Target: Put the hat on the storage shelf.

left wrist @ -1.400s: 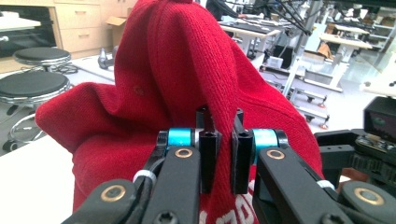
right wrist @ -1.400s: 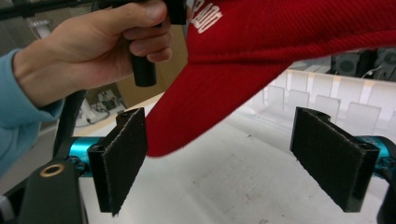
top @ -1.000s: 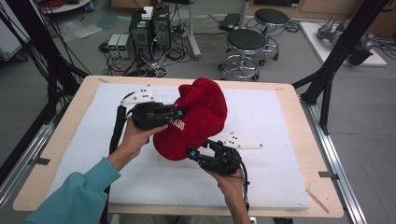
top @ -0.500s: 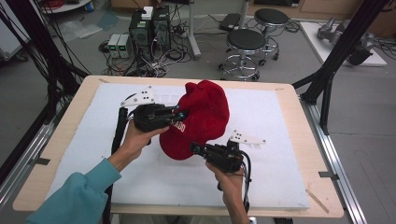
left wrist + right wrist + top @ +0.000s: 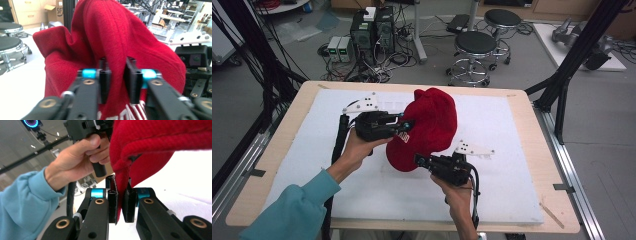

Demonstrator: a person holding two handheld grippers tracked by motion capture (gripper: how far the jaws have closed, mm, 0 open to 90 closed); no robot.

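A red knit hat [image 5: 432, 125] with white lettering is held up over the white mat [image 5: 512, 130] between both grippers. My left gripper [image 5: 408, 125] reaches in from the left. In the left gripper view its jaws [image 5: 117, 67] have just been opening, and a fold of the hat [image 5: 107, 32] still sits pinched between the pads, touching both. My right gripper [image 5: 418, 160] comes from below right. In the right gripper view it [image 5: 121, 187] is shut on the hat's hanging rim [image 5: 155, 140].
The mat covers a wooden table [image 5: 307, 100]. Behind the table stand two stools [image 5: 477, 47], computer boxes with cables [image 5: 372, 30] and black frame posts [image 5: 572, 60]. A hand in a blue sleeve [image 5: 72, 167] holds the left gripper, and the right gripper's body [image 5: 195, 60] shows past the hat.
The right gripper's jaws have closed on the hat's lower edge, and the hat's lower part has drawn up a little. Both hands have stayed in place.
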